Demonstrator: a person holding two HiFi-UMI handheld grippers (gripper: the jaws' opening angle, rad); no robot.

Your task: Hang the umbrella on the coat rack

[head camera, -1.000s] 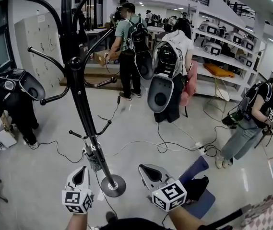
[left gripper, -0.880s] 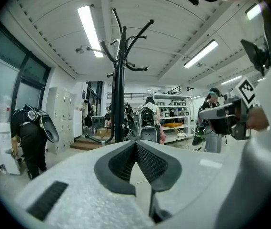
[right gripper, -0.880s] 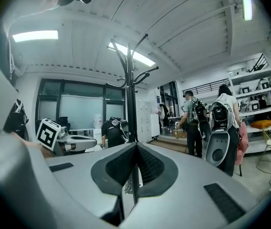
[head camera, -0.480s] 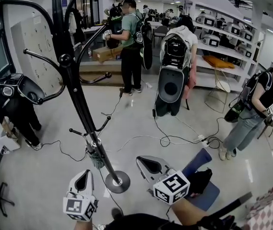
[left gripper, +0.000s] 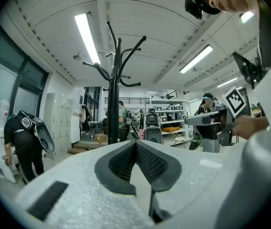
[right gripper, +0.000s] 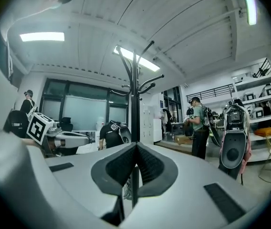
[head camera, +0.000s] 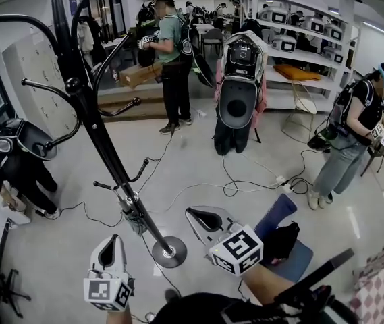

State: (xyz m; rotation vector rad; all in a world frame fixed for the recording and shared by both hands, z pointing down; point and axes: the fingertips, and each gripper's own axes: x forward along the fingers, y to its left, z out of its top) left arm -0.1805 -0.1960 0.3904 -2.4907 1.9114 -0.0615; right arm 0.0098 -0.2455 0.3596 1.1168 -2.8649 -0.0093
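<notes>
Plainly, a small folded greyish umbrella (head camera: 133, 220) is seen hanging low against the black coat rack (head camera: 96, 137) pole. Left gripper (head camera: 114, 240), at seven o'clock in the head view, and right gripper (head camera: 192, 213), at five, are held closed, empty.

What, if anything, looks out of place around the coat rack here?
Loose cables snake across the floor, some close to the coat rack base, which looks like a trip hazard. The left gripper and right gripper are shut and empty. Nothing else stands out.

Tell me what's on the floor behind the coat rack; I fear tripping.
Loose cables trail across the floor behind the coat rack. Its pole hides where the left one ends.
</notes>
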